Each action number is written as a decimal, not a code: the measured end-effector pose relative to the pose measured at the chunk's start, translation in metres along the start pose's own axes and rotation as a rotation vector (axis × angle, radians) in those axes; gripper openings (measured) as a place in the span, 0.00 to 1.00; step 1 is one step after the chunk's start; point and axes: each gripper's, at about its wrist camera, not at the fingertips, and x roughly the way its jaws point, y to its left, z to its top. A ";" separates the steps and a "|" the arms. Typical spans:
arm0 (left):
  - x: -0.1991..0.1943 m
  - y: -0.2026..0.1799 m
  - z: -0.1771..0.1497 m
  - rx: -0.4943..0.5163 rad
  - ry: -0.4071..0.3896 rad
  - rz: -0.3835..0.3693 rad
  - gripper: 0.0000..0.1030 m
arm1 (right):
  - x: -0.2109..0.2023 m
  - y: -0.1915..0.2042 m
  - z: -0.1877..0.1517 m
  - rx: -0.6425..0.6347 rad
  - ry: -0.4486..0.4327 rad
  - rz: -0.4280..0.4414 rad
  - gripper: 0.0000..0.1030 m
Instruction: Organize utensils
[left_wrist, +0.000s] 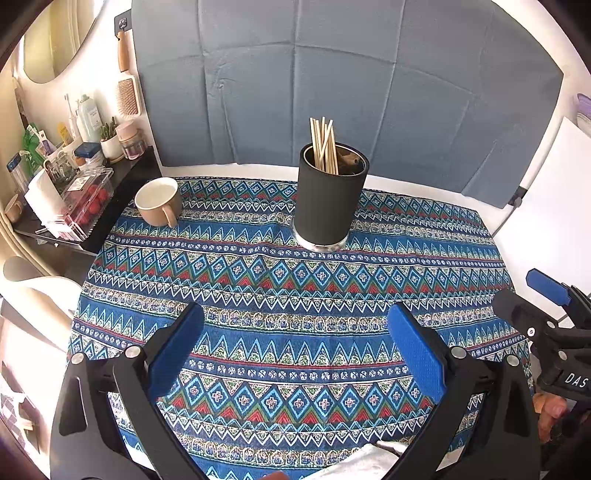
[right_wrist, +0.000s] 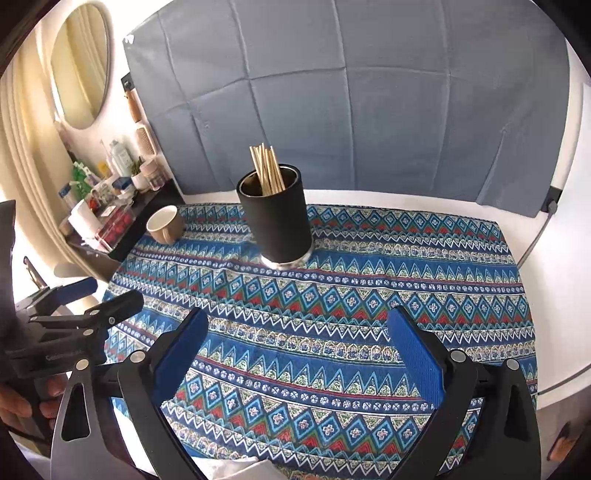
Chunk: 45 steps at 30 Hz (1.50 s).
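From the left, the beige mug (left_wrist: 159, 201) stands near the cloth edge, then the black holder (left_wrist: 330, 199) with chopsticks (left_wrist: 324, 146) upright lies well ahead of both the left gripper (left_wrist: 295, 347) and right gripper (right_wrist: 297, 350), jaws spread, empty

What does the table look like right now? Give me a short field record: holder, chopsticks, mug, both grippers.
holder: black cylinder, upright on the patterned cloth
chopsticks: wooden bundle standing inside the holder
mug: tan mug, upright at the cloth's far left, apart from the holder
left gripper: open, nothing between the fingers
right gripper: open, nothing between the fingers
loose utensils on cloth: none visible
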 end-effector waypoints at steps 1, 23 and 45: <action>-0.003 -0.002 -0.002 0.006 0.002 0.007 0.94 | -0.004 0.001 -0.002 -0.007 -0.004 -0.002 0.91; -0.034 -0.014 -0.018 -0.023 -0.039 0.021 0.94 | -0.027 0.008 -0.012 -0.040 -0.013 -0.060 0.91; -0.035 -0.017 -0.023 -0.036 -0.030 0.006 0.94 | -0.029 0.006 -0.017 -0.031 -0.018 -0.049 0.92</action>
